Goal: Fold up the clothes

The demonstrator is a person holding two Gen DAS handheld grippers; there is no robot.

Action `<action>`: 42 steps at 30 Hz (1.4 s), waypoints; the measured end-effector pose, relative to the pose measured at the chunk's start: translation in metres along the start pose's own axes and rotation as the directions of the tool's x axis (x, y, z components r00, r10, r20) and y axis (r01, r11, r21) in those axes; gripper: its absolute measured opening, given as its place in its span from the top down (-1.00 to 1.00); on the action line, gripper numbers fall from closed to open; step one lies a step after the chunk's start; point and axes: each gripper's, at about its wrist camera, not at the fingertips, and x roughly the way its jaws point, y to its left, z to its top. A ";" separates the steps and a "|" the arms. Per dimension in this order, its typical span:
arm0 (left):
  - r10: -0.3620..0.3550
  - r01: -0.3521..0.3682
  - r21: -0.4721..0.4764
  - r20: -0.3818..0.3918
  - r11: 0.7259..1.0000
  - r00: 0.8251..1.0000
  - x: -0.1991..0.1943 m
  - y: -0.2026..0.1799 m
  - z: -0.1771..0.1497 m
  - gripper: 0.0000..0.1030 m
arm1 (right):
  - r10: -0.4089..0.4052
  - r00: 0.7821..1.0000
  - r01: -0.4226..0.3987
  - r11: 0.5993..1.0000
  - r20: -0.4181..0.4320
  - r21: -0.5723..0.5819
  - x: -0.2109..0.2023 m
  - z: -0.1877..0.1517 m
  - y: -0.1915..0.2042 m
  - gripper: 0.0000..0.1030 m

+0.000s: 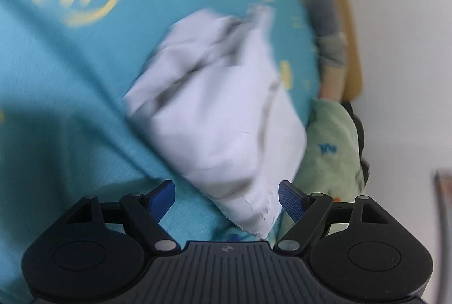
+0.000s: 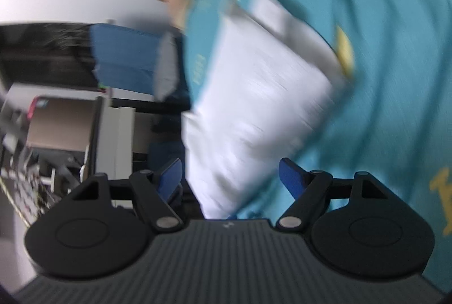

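While both shots are pretty smeared, you can still make out gold printing on the teal cloth (image 1: 84,83): a round emblem at the upper left of the left wrist view, plus rows of small gold characters near the cloth's right edge, none of it sharp enough to read. Same deal in the right wrist view, gold marks at the top right and lower right, illegible. A pale green fabric (image 1: 330,146) at the lower right of the left view has a small blue mark on it, also unreadable. The white garment (image 1: 223,112) lies bunched on the teal cloth, mid-frame, its frayed corner reaching down between the left gripper (image 1: 226,198) fingers, whose blue pads sit spread wide without pressing it. The right gripper (image 2: 230,177) is spread too, white garment (image 2: 254,106) running between its fingers, pads clear of it. Left of the cloth's edge in the right view it's cluttered: a blue item, boxes, dark furniture.
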 end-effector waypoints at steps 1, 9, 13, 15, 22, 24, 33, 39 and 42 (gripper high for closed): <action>-0.006 0.006 -0.047 0.013 0.999 1.000 0.001 0.008 0.004 -0.54 | 0.002 1.000 -0.002 1.000 -0.001 0.024 0.005 0.002 -0.006 -0.51; -0.014 0.035 -0.163 0.133 0.986 0.991 -0.012 0.030 0.025 0.23 | -0.073 0.988 0.059 0.993 0.133 0.103 0.005 0.025 -0.023 0.00; -0.005 0.023 -0.118 0.155 0.993 0.988 -0.018 0.023 0.022 0.49 | -0.064 0.987 0.054 0.996 0.145 0.069 0.005 0.024 -0.014 0.52; -0.014 0.030 -0.096 0.159 0.995 0.987 -0.024 0.016 0.022 0.53 | -0.050 0.986 0.044 0.998 0.156 0.039 0.001 0.024 -0.006 0.57; -0.053 0.060 -0.046 0.140 0.997 0.989 -0.059 -0.024 0.015 0.55 | 0.019 0.983 -0.003 0.996 0.180 -0.088 -0.027 0.018 0.035 0.61; -0.050 0.056 -0.038 0.134 0.998 0.990 -0.066 -0.025 0.009 0.55 | 0.020 0.984 -0.003 0.996 0.175 -0.093 -0.035 0.014 0.040 0.61; 0.023 -0.024 0.011 0.056 1.000 0.998 -0.088 -0.020 -0.022 0.03 | -0.028 0.979 0.057 0.988 0.201 -0.142 -0.064 0.000 0.058 0.64; -0.082 0.081 -0.034 -0.031 0.996 0.996 -0.073 -0.005 -0.055 -0.45 | -0.049 0.977 0.088 0.979 0.207 -0.182 -0.063 -0.003 0.071 0.66; -0.144 0.142 -0.116 -0.010 0.983 0.989 -0.064 0.004 -0.059 -0.43 | -0.044 0.977 0.088 0.975 0.208 -0.205 -0.064 -0.007 0.078 0.66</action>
